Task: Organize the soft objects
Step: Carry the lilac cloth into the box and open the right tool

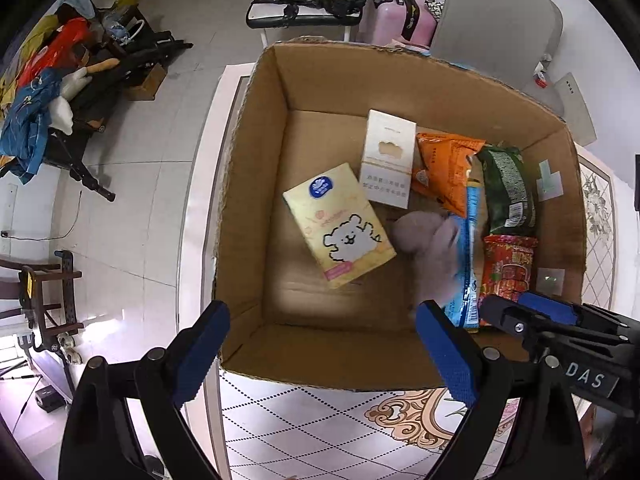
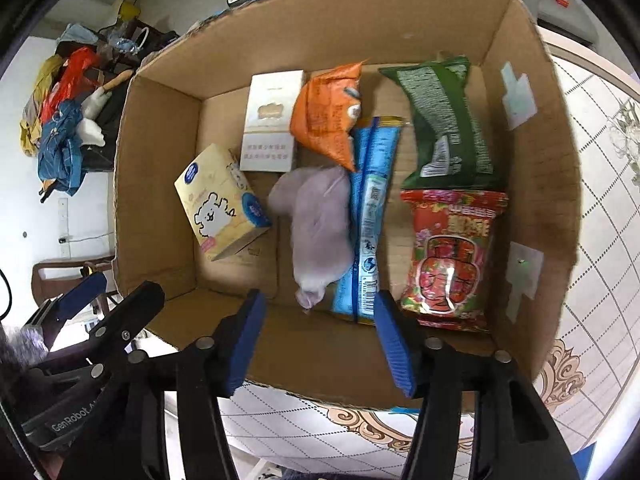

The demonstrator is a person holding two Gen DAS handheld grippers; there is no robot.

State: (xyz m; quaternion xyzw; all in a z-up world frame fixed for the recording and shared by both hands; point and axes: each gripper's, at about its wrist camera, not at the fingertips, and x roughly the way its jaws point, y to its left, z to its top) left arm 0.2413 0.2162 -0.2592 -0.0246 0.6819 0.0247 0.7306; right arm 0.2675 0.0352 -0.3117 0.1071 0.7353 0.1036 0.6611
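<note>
An open cardboard box [image 1: 256, 184] [image 2: 160, 160] holds a blurred grey-lilac soft toy [image 1: 432, 248] [image 2: 320, 224], a yellow tissue pack [image 1: 340, 224] [image 2: 222, 204], a white carton [image 1: 386, 160] [image 2: 270, 120], an orange pouch [image 1: 444, 164] [image 2: 328, 116], a blue packet [image 1: 468, 256] [image 2: 370, 216], a green packet [image 1: 508, 192] [image 2: 444, 120] and a red packet [image 1: 508, 272] [image 2: 452, 252]. My left gripper [image 1: 324, 352] is open and empty above the box's near edge. My right gripper [image 2: 320, 340] is open and empty above the near wall, just short of the soft toy.
The box stands on a patterned tabletop [image 1: 312, 424] [image 2: 600, 240]. Off the table's left edge lie tiled floor, a cluttered rack of clothes [image 1: 52, 92] and wooden furniture [image 1: 44, 300]. A chair [image 1: 496, 28], a pink suitcase [image 1: 392, 16] and a small table [image 1: 308, 0] stand behind.
</note>
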